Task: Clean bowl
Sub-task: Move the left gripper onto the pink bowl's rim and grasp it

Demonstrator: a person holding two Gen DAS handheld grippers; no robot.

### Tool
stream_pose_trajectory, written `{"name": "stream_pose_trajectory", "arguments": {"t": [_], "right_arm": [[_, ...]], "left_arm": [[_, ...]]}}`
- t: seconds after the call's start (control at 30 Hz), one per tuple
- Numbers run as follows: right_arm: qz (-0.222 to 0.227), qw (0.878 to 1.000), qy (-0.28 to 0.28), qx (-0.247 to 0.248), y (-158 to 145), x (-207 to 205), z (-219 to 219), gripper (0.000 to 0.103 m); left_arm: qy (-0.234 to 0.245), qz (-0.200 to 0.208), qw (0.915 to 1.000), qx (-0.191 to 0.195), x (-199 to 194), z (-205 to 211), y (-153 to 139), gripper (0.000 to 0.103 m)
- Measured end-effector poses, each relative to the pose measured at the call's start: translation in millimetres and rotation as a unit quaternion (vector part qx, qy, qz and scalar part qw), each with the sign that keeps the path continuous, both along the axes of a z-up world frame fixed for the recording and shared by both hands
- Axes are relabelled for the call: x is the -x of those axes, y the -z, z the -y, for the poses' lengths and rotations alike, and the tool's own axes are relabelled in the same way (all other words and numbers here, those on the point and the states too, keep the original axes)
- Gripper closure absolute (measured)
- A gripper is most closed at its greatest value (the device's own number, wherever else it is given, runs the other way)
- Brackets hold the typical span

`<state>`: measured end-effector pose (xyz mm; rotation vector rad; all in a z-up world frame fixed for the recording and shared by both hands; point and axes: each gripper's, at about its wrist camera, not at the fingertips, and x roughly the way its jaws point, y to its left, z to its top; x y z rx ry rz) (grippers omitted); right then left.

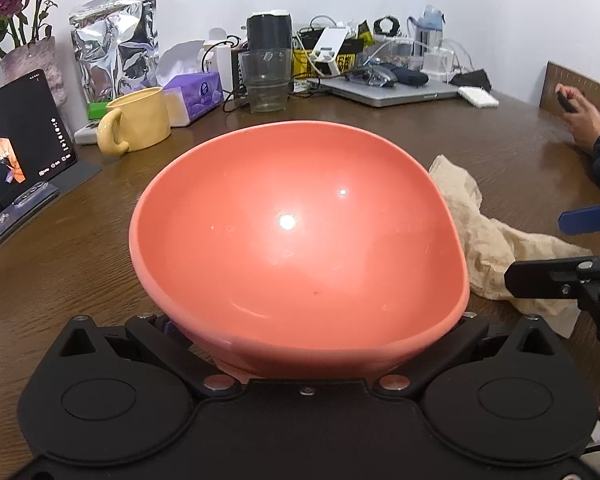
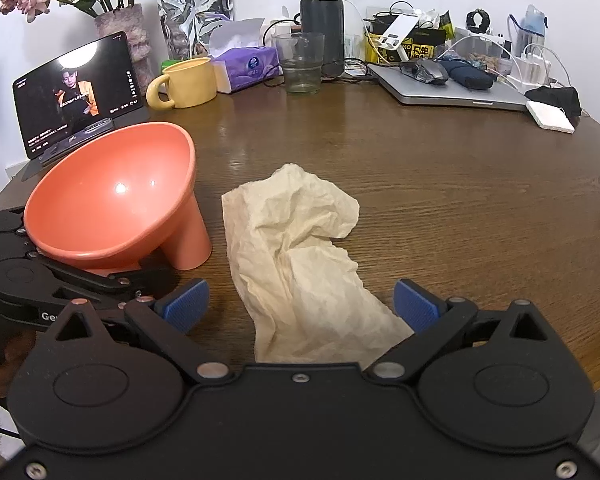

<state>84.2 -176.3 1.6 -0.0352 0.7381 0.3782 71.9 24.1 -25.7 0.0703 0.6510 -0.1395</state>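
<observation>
A coral bowl (image 1: 300,232) on a slanted foot stands on the brown wooden table (image 2: 440,184), its inside shiny and tilted toward me. My left gripper (image 1: 304,344) is open, its jaws spread wide on either side of the bowl's foot, with the tips hidden under the bowl. In the right wrist view the bowl (image 2: 112,196) is at the left with the left gripper (image 2: 100,276) low beside its base. A crumpled cream cloth (image 2: 296,248) lies right of the bowl. My right gripper (image 2: 300,304) is open, its blue pads (image 2: 188,304) straddling the cloth's near end.
Along the back stand a yellow mug (image 2: 188,82), a glass (image 2: 302,64), a tissue box (image 2: 248,66), a foil bag (image 2: 196,16), a lit tablet (image 2: 76,88) and a laptop (image 2: 452,88) amid cables. A person's hand (image 1: 584,116) rests at the far right.
</observation>
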Motion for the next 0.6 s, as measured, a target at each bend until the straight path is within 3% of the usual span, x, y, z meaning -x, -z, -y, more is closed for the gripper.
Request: {"name": "stream_pose_trajectory", "arguments": {"t": [0.23,0.4,0.6], "right_arm": [[0.005,1.000,-0.003,-0.002,-2.6,3.8,4.1,0.003],[0.017,1.000,-0.002,0.001,-7.2,10.7,8.7,0.003],[0.028,1.000,-0.001,-0.001,-13.4,23.1,18.5,0.003]], "left_arm": [[-0.002,0.018,0.9998,0.002,0.7,-0.5,0.8,0.000],[-0.002,-0.008,0.9999,0.010,-5.9,-2.4,4.0,0.000],[-0.011,-0.010,0.9999,-0.001,-5.7,-1.1,4.5,0.000]]}}
